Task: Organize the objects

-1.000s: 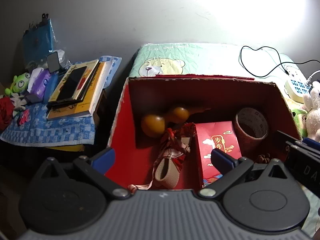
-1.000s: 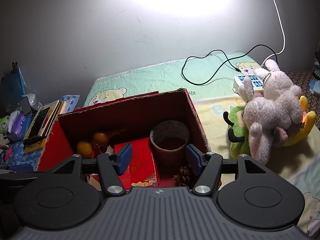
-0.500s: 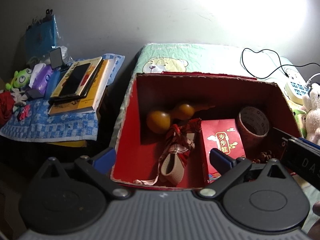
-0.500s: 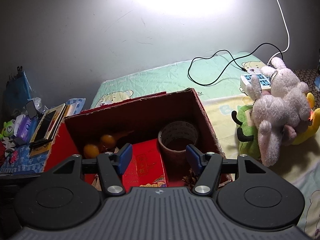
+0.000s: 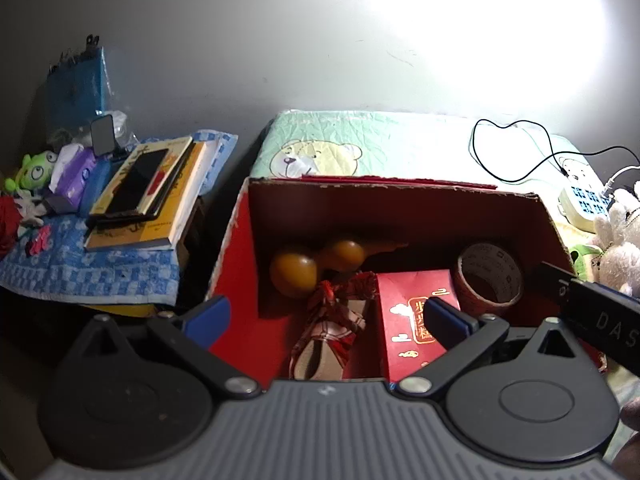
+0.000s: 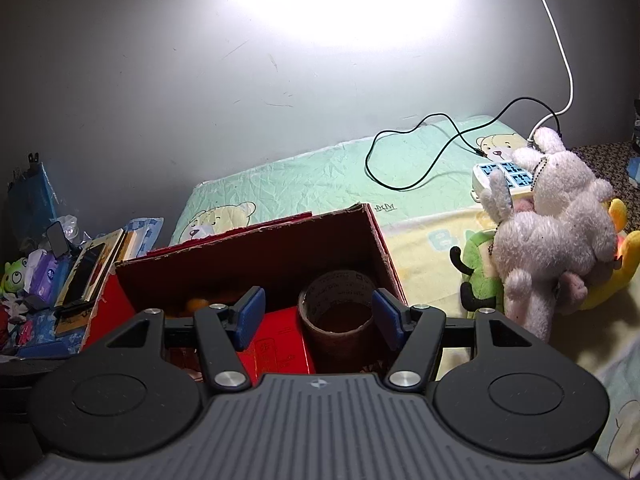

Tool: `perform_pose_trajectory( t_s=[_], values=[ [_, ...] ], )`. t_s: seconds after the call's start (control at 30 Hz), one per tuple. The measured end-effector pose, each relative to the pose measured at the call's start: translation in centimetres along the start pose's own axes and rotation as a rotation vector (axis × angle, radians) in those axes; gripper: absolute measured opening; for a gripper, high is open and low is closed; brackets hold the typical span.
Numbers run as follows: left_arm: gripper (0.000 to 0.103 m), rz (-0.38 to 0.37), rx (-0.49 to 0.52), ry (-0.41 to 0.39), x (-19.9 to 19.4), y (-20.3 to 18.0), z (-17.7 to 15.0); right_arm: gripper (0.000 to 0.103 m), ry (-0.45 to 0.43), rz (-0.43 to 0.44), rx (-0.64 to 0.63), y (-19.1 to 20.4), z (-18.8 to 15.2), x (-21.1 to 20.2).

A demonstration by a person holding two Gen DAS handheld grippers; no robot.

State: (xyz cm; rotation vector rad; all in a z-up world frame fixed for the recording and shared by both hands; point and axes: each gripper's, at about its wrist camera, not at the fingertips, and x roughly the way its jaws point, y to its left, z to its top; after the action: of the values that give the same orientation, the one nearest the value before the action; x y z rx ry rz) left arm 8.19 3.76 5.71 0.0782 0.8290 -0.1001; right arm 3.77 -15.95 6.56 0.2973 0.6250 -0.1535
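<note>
— Two hand-held grippers hang over the red cardboard box [image 5: 236, 280], right?
— Yes. The left hand-held gripper [image 5: 326, 316] has its blue pads spread wide, nothing between them; one pad sits outside the box's left wall, the other above the red packet [image 5: 404, 312].
— And the right hand-held gripper [image 6: 320, 316]?
— Spread as well, pinching nothing. Past its pads stands the roll of brown tape [image 6: 338, 304], inside the box at its right end — not touched.
— What else lies in the box?
— An orange gourd [image 5: 296, 274] toward the back left, a small shoe with red checked ribbon [image 5: 328, 332] in the middle, and the red packet between shoe and tape.
— Where does the box sit?
— On a bed with a green bear-print sheet [image 6: 320, 184]. To its right, a white plush rabbit [image 6: 560, 232] lies on other soft toys, with a power strip [image 6: 500, 172] and a black cable [image 6: 420, 160] behind.
— And to the left?
— A side worktop under a blue checked cloth [image 5: 80, 268], carrying a stack of books [image 5: 160, 200] with a dark phone [image 5: 138, 182] on top.
</note>
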Motion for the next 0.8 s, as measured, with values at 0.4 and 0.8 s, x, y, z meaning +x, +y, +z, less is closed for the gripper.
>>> perform_pose_trajectory(
  t_s=[0.4, 0.8],
  values=[
    [0.102, 0.012, 0.023, 0.004, 0.0, -0.2, 0.1, 0.063, -0.024, 0.012, -0.021, 0.2, 0.0, -0.1],
    [0.102, 0.026, 0.029, 0.031, -0.5, -0.4, 0.1, 0.064, -0.023, -0.008, -0.007, -0.7, -0.5, -1.4]
  ],
)
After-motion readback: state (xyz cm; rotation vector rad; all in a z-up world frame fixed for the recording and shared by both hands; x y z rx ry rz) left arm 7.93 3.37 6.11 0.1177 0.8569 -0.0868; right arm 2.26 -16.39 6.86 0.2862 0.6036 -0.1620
